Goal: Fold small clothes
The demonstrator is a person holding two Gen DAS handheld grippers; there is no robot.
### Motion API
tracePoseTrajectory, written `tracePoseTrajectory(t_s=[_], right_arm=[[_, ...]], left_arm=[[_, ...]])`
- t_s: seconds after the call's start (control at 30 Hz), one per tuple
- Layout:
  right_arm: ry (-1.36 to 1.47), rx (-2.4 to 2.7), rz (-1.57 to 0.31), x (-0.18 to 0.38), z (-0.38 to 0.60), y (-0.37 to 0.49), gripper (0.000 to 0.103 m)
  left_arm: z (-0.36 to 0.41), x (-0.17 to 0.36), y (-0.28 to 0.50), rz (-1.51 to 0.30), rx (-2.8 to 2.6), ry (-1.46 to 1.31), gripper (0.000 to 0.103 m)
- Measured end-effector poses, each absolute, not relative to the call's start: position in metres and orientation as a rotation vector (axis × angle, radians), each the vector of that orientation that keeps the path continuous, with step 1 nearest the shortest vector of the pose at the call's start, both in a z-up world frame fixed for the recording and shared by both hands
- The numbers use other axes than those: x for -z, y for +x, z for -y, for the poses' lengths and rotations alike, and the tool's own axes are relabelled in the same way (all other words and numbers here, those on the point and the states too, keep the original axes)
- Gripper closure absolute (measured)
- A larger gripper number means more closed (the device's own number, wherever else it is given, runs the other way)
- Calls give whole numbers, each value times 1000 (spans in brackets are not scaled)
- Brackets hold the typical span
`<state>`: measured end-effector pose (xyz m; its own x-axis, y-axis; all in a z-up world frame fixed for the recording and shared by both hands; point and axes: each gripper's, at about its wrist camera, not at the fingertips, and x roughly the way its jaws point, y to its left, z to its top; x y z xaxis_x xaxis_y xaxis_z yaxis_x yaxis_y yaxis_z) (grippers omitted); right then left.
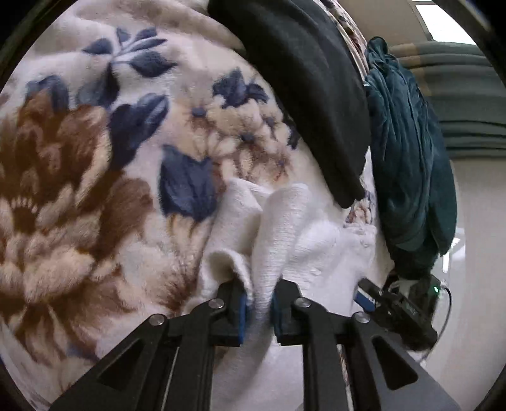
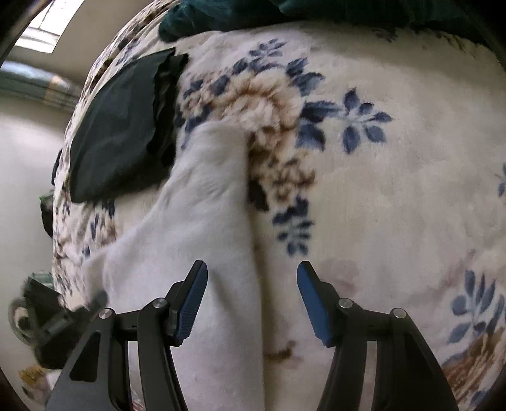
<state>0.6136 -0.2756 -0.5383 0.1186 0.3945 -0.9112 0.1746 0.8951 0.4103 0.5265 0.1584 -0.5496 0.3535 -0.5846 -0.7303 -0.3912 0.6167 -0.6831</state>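
Left wrist view shows the left gripper (image 1: 257, 311) pinching a fold of the white garment (image 1: 284, 227) near the floral blanket's (image 1: 95, 158) edge, beside a teal cloth (image 1: 408, 151); only the right wrist view shows the right gripper (image 2: 251, 295) spread wide, empty, by a black garment (image 2: 117, 126).

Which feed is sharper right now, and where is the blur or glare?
Left wrist view: sharper; white cloth weave crisp by the left gripper, floral blanket slightly soft, edges bent by fisheye. Right wrist view: the white cloth is smeared, the far-left edge blurred, and a bright window glares top left.
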Motion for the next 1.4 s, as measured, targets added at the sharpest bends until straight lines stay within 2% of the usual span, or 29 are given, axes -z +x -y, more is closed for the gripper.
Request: tracePoseTrajectory(t_s=[0.07,0.13,0.17,0.2,0.23,0.4,0.5,0.53,0.57,0.6,0.67,0.7,0.73,0.77,0.87,0.93,1.0,1.03,1.07,1.1,1.27,1.4], right_arm=[[518,-183,-1460,545,275,622,42],[566,-202,-1446,551,272,631,42],[573,-206,-1421,551,271,634,61],[562,-209,-1405,550,268,637,97],[541,-200,-1388,546,265,639,95],[530,-145,-1328,534,266,647,95],[496,-174,-1418,544,258,648,92],[493,-189,-1425,541,257,645,90],[496,-202,-1425,536,259,641,86],[498,-210,-1422,532,261,635,76],[508,-234,-1405,522,269,614,60],[523,-236,-1401,518,273,602,59],[536,-238,-1403,515,275,587,59],[552,-233,-1409,513,278,574,59],[572,-216,-1438,508,287,533,59],[598,-190,-1457,503,293,498,59],[622,-136,-1479,497,300,462,59],[633,-106,-1488,493,300,440,56],[645,-81,-1494,488,300,419,48],[653,-62,-1498,484,299,401,43],[679,9,-1555,475,278,301,42],[665,35,-1650,496,256,234,42]], left_arm=[[-158,541,527,-1263,172,-927,82],[-148,538,538,-1274,172,-876,80],[-144,534,539,-1273,177,-835,81],[-139,529,540,-1259,176,-789,82],[-134,527,537,-1244,166,-762,95],[-148,550,548,-1261,191,-868,92],[-155,544,544,-1274,244,-950,79],[-156,538,540,-1272,249,-953,70],[-157,531,532,-1267,252,-948,54],[-155,525,527,-1267,248,-933,48],[-146,520,519,-1284,266,-869,46],[-137,520,520,-1293,267,-825,47],[-130,521,520,-1289,266,-788,62],[-126,524,519,-1270,303,-793,95],[-133,542,523,-1256,394,-892,95],[-143,548,525,-1303,375,-869,90],[-150,540,523,-1325,376,-861,78],[-153,529,519,-1337,353,-817,63],[-156,520,513,-1340,345,-792,54],[-158,502,501,-1321,352,-773,53],[-149,455,429,-1343,337,-613,53],[-137,467,339,-1489,299,-519,53]])
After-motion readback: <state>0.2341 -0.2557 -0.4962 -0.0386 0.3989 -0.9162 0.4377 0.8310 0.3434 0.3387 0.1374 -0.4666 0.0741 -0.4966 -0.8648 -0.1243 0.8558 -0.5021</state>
